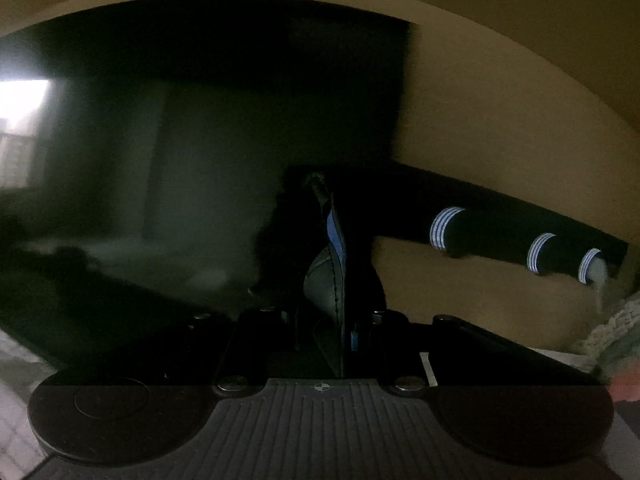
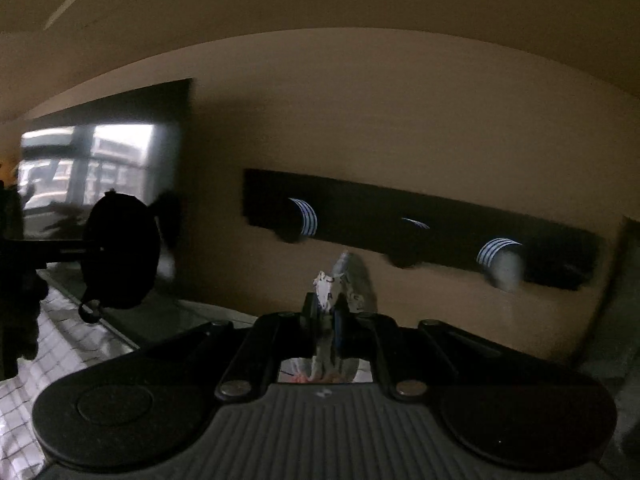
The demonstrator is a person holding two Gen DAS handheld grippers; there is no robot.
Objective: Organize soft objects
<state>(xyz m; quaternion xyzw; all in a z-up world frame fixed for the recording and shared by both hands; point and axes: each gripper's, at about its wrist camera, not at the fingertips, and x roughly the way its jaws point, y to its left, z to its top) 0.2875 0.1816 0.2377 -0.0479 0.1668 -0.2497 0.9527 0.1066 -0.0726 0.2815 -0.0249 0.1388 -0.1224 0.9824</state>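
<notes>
While the left wrist view is dim and smeared, it shows the left gripper point(image 1: 336, 248) with its fingers point(image 1: 338, 240) closed on a dark cap or similar soft headwear point(image 1: 324, 280), a stitched panel and a blue edge showing between them. Ahead on the tan wall point(image 1: 500, 128) hangs a dark peg rack point(image 1: 500, 216) with round pegs ringed in pale stripes. A dark opening fills the left of this view, and a knitted thing point(image 1: 616, 328) shows at the lower right edge.

From the right wrist view, the right gripper point(image 2: 334, 300) has its fingers point(image 2: 339, 330) pinched nearly together on a pale crumpled piece of fabric point(image 2: 330, 286) with faint printing; more of it hangs below. The same rack point(image 2: 420, 216) crosses the wall straight ahead, its pegs free as far as I can tell. At the left, the other gripper's cap point(image 2: 120, 248) hangs dark against a window point(image 2: 88, 164), above a checked bedcover point(image 2: 48, 360).

My reading: both soft things are lifted and being carried toward the pegs. Next, each must be brought over a peg and hooked before the fingers let go. Room before the wall looks open; the rack's lower edge and jutting pegs are what to clear.
</notes>
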